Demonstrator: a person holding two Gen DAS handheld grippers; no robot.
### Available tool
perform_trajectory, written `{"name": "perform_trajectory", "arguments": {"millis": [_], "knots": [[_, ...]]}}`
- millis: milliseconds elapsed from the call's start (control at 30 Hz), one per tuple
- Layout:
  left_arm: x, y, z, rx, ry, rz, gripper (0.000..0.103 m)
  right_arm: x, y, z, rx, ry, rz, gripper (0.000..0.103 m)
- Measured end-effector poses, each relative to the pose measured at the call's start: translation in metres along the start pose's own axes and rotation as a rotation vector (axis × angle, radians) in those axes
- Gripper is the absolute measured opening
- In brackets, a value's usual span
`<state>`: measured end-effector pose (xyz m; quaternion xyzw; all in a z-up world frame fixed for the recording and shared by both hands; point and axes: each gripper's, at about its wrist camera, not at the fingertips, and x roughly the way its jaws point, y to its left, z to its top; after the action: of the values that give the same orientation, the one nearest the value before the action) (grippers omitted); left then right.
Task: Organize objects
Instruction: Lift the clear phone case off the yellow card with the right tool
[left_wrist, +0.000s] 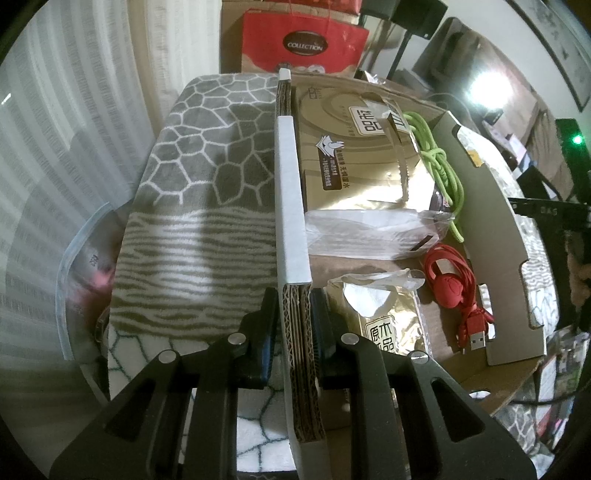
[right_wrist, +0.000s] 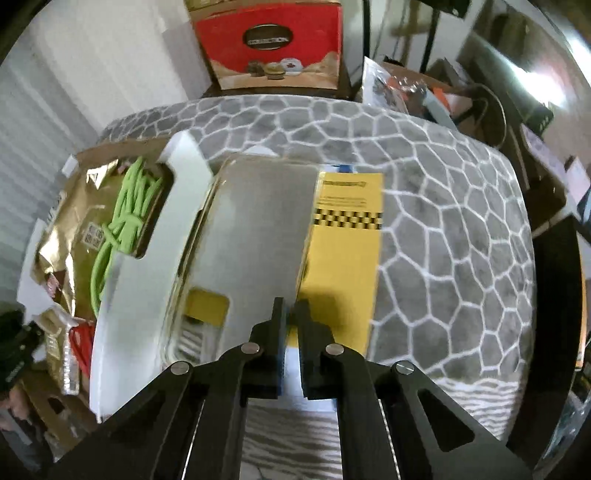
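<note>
Right gripper (right_wrist: 291, 314), jaws closed on the near edge of a clear-fronted yellow package (right_wrist: 280, 236), held it lengthwise just right of the cardboard box (left_wrist: 506, 236), whose left wall the left gripper (left_wrist: 293, 306) clamped on the blanket-covered surface (right_wrist: 443, 206).

I count one cardboard box (left_wrist: 291, 206) on the blanket (left_wrist: 207, 155), holding two gold tissue packs (left_wrist: 354, 147), one green cord (left_wrist: 443, 162) and one red cable (left_wrist: 452, 288); one yellow packet (right_wrist: 347, 240) outside.

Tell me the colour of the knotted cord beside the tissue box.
Lime green cord, clearest in the left wrist view.
</note>
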<state>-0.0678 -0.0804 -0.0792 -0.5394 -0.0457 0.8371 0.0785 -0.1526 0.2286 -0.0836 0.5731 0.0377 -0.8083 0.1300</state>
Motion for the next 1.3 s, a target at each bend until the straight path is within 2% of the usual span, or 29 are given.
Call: {"name": "perform_trajectory", "arguments": {"millis": [100, 233, 300, 333, 367, 400, 433, 467, 633, 800, 867, 900, 967, 1000, 1033, 1067, 1133, 1200, 1267, 1300], "knots": [[0.000, 0.000, 0.000, 0.000, 0.000, -0.001, 0.015, -0.005, -0.013, 0.000, -0.002, -0.002, -0.034, 0.003], [0.000, 0.000, 0.000, 0.000, 0.000, 0.001, 0.015, -0.014, -0.037, -0.001, 0.043, -0.014, -0.038, 0.003], [0.000, 0.000, 0.000, 0.000, 0.000, 0.000, 0.015, -0.020, -0.048, 0.000, 0.076, -0.023, -0.044, 0.009], [0.000, 0.000, 0.000, 0.000, 0.000, 0.000, 0.015, -0.023, -0.052, 0.000, 0.098, -0.028, -0.026, 0.018], [0.000, 0.000, 0.000, 0.000, 0.000, 0.000, 0.015, -0.025, -0.053, 0.001, 0.110, -0.033, 0.000, 0.032], [0.000, 0.000, 0.000, -0.001, 0.000, -0.001, 0.015, -0.028, -0.054, 0.002, 0.116, -0.040, 0.024, 0.069], [0.000, 0.000, 0.000, 0.000, 0.000, 0.000, 0.015, -0.032, -0.051, 0.002, 0.110, -0.062, 0.038, 0.091], [0.000, 0.000, 0.000, 0.000, 0.000, 0.000, 0.015, -0.035, -0.045, 0.003, 0.090, -0.086, 0.038, 0.093], [0.000, 0.000, 0.000, 0.002, 0.002, 0.002, 0.015, -0.022, -0.005, 0.006, -0.074, -0.069, -0.058, 0.093], [0.000, -0.001, -0.001, 0.002, 0.003, 0.001, 0.015, -0.001, 0.006, 0.002, -0.102, -0.031, -0.076, 0.092], [0.000, -0.001, -0.001, 0.001, 0.003, 0.001, 0.015, 0.005, 0.006, 0.001, -0.102, -0.020, -0.077, 0.089], [0.000, -0.001, -0.001, 0.001, 0.003, 0.000, 0.015, 0.008, 0.006, 0.001, -0.106, -0.020, -0.090, 0.081], [0.000, -0.001, -0.001, 0.000, 0.003, 0.000, 0.015, 0.008, 0.007, -0.001, -0.125, -0.033, -0.120, 0.074], [0.000, -0.001, -0.001, 0.000, 0.003, 0.000, 0.015, 0.006, 0.007, -0.002, -0.122, -0.036, -0.089, 0.025], [0.000, -0.001, -0.001, 0.001, 0.003, 0.002, 0.015, 0.004, 0.005, 0.000, -0.106, -0.029, -0.054, 0.006], [0.000, -0.001, -0.001, 0.002, 0.003, 0.002, 0.015, 0.001, 0.002, 0.001, -0.085, -0.022, -0.053, 0.004], [0.000, 0.000, -0.001, 0.002, 0.002, 0.001, 0.015, -0.005, -0.002, 0.004, -0.059, -0.029, -0.054, 0.010], [0.000, 0.000, -0.001, 0.000, 0.003, -0.002, 0.015, -0.009, -0.007, 0.006, -0.023, -0.026, -0.012, 0.014], [0.000, 0.000, -0.001, 0.000, 0.003, -0.005, 0.015, -0.012, -0.010, 0.006, -0.017, -0.031, -0.007, 0.024], [0.000, -0.001, -0.001, 0.000, 0.003, -0.005, 0.014, -0.012, -0.009, 0.005, -0.029, -0.037, -0.041, 0.035]]}}
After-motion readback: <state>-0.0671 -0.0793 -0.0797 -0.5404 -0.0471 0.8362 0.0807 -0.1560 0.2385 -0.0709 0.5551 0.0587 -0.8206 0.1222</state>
